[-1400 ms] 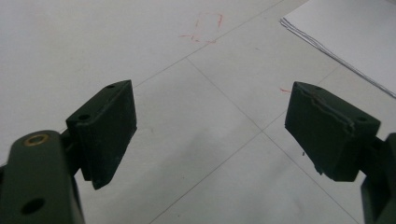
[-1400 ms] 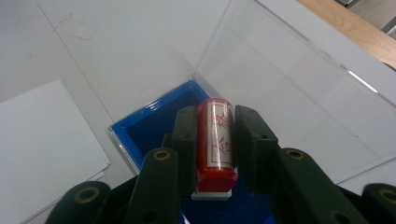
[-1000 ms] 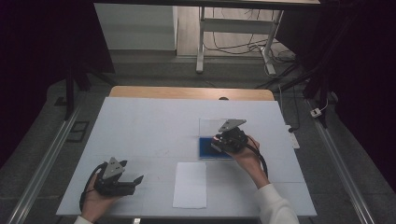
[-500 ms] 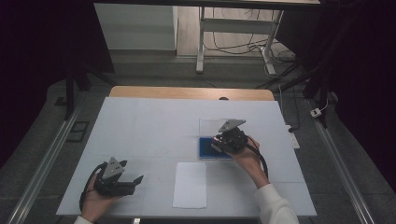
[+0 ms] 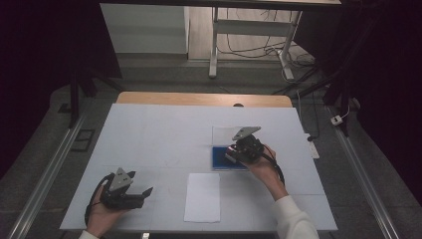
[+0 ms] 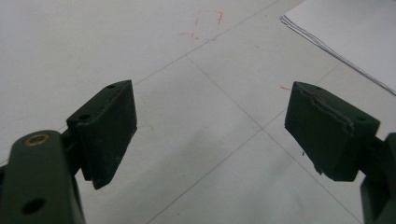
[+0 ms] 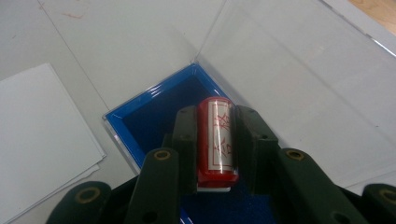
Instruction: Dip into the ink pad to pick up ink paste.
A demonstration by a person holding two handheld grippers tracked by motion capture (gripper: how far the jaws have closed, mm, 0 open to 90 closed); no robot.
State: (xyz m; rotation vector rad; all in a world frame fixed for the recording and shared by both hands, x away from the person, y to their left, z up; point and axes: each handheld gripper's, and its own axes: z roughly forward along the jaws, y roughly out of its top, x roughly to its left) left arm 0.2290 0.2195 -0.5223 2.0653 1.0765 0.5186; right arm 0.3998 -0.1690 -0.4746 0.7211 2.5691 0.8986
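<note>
My right gripper [image 7: 215,135] is shut on a red stamp [image 7: 215,140] with a white label of red characters, held over the blue ink pad box [image 7: 154,112]. The box's clear lid [image 7: 289,79] lies open flat beyond it. In the high view the right gripper [image 5: 234,153] sits over the blue box [image 5: 219,157] right of the table's middle. My left gripper [image 5: 145,191] rests near the front left of the table, jaws open and empty; in its own view the left gripper [image 6: 210,126] looks at bare white tabletop.
A white sheet of paper [image 5: 203,196] lies near the front edge between the two hands, its corner also in the left gripper view [image 6: 355,32]. The white table [image 5: 159,134] has a wooden strip [image 5: 199,98] along its far edge. Faint red marks [image 6: 201,28] dot the tabletop.
</note>
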